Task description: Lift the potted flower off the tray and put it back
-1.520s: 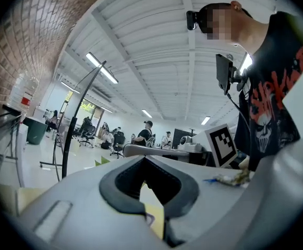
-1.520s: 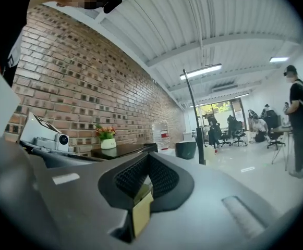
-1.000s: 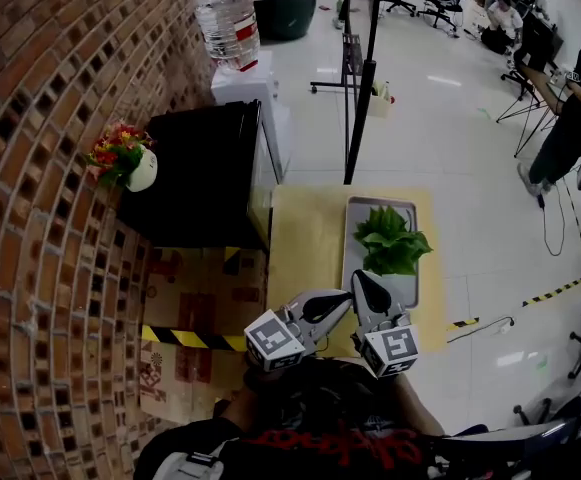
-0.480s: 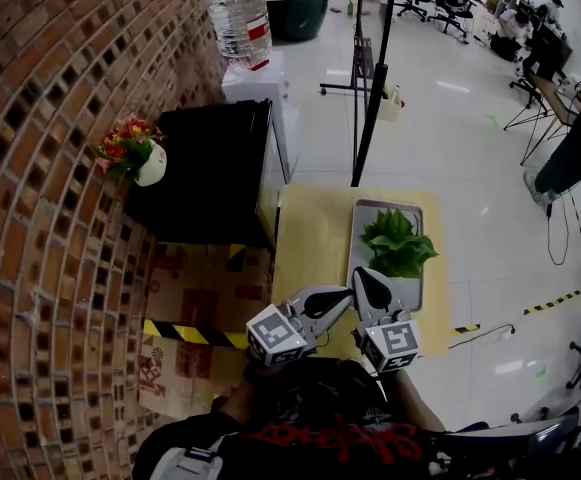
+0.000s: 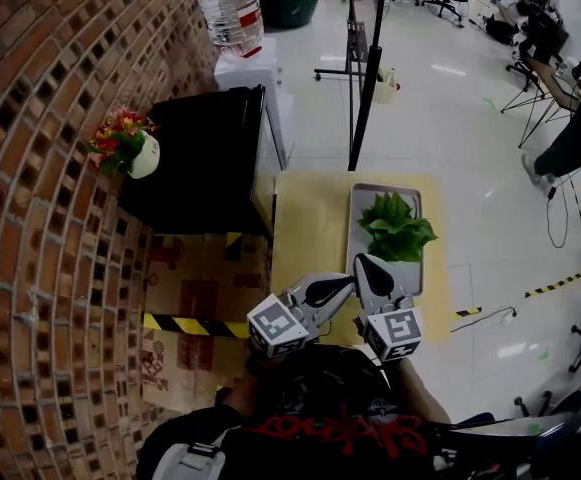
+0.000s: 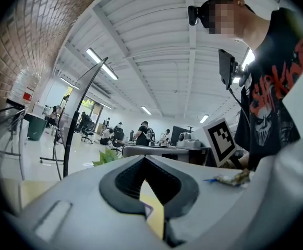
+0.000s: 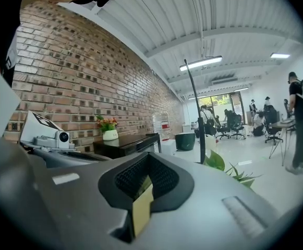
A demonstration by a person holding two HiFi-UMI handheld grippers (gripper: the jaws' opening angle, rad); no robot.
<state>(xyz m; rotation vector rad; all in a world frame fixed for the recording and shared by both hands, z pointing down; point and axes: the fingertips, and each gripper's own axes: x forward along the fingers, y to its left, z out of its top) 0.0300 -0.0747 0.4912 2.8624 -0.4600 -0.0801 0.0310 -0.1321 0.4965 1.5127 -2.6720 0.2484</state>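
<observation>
A green leafy plant (image 5: 395,228) in a white pot (image 5: 402,274) stands on a grey metal tray (image 5: 367,196) on the yellow table (image 5: 305,228). Both grippers hover at the table's near edge, tips close together. My right gripper (image 5: 364,264) is shut and empty, its tip just left of the pot. My left gripper (image 5: 346,284) lies slanted beside it, also shut on nothing. Plant leaves (image 7: 229,172) show right of the shut jaws in the right gripper view. In the left gripper view the leaves (image 6: 107,158) peek over the left jaw.
A black cabinet (image 5: 205,163) stands left of the table, with a small white pot of red and yellow flowers (image 5: 125,148) by the brick wall. Behind are a water dispenser (image 5: 238,28) and a black pole stand (image 5: 365,68). Cardboard with hazard tape (image 5: 185,328) lies below left.
The head view has swayed a little. Both grippers keep their place at the near end of the tray, still shut.
</observation>
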